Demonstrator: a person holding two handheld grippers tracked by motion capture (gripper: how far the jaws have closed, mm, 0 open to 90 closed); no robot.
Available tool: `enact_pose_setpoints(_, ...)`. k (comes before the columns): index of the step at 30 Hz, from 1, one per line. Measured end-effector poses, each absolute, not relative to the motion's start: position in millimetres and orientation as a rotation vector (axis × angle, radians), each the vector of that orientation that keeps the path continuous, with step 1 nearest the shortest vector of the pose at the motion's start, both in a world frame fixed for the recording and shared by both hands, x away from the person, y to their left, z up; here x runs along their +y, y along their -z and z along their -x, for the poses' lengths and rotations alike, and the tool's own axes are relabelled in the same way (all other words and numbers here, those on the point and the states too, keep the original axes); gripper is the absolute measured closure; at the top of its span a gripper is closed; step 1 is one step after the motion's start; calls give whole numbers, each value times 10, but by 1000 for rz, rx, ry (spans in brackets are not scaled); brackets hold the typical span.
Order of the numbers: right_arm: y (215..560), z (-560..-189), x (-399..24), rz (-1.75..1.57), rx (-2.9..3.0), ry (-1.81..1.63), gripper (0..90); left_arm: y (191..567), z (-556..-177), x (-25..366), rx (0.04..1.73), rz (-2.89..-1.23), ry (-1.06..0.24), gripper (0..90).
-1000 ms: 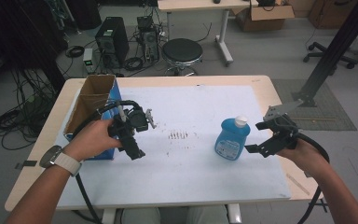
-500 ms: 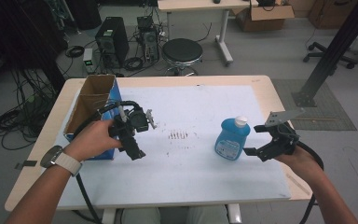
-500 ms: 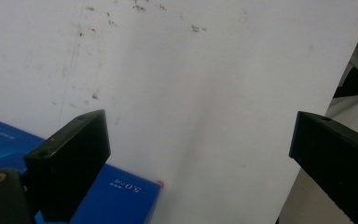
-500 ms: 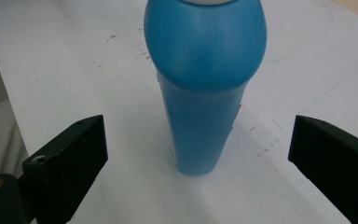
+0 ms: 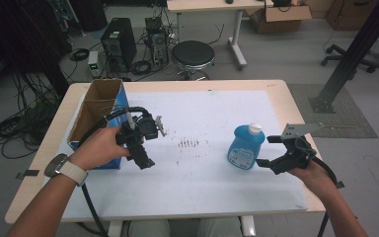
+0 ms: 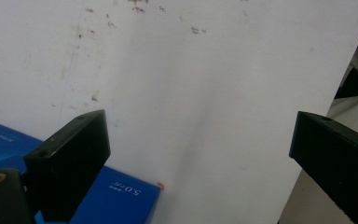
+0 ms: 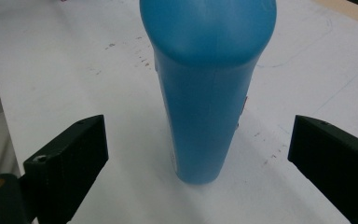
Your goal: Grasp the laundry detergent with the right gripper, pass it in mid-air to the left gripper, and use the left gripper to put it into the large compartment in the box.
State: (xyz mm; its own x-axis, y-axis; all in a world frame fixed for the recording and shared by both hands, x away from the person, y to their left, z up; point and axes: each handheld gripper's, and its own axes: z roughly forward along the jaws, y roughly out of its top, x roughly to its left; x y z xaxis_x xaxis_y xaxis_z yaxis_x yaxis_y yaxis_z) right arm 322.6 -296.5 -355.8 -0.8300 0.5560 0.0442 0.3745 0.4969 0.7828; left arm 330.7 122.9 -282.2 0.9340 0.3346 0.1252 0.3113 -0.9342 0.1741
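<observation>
- The blue bottle [image 5: 246, 146] stands upright on the white sheet [image 5: 212, 168] that covers the table [image 5: 296, 103], its long axis vertical and its white cap [image 5: 255, 129] on top.
- In the right gripper view the blue bottle [image 7: 207, 84] shows a narrow edge towards the camera and rises out of the top of the view; which of its flat faces carries the label I cannot tell from there.
- The right tongs [image 5: 269, 151] sit just to the right of the bottle, at the height of its lower half, jaws spread wide.
- In the right gripper view the right tongs [image 7: 198, 154] have one jaw on each side of the bottle, with clear white sheet showing between each jaw and the bottle's sides; they hold nothing.
- The left tongs [image 5: 145, 160] are well to the left of the bottle, jaws spread wide and pointing down at the sheet, gripping nothing.
- Farther left of the bottle, an open cardboard box [image 5: 96, 116] with blue sides stands just beside the left hand [image 5: 101, 147].
- In the left gripper view a blue corner of that box [image 6: 116, 198] lies by one jaw of the left tongs [image 6: 200, 154].
</observation>
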Motion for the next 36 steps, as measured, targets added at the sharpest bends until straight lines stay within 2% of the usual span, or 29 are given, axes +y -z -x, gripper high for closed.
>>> enact_pose_setpoints(36,3821,-3232,-2932,-802,2394,-1426,48,2849,-3309,1233,491,-2946,-224,56)
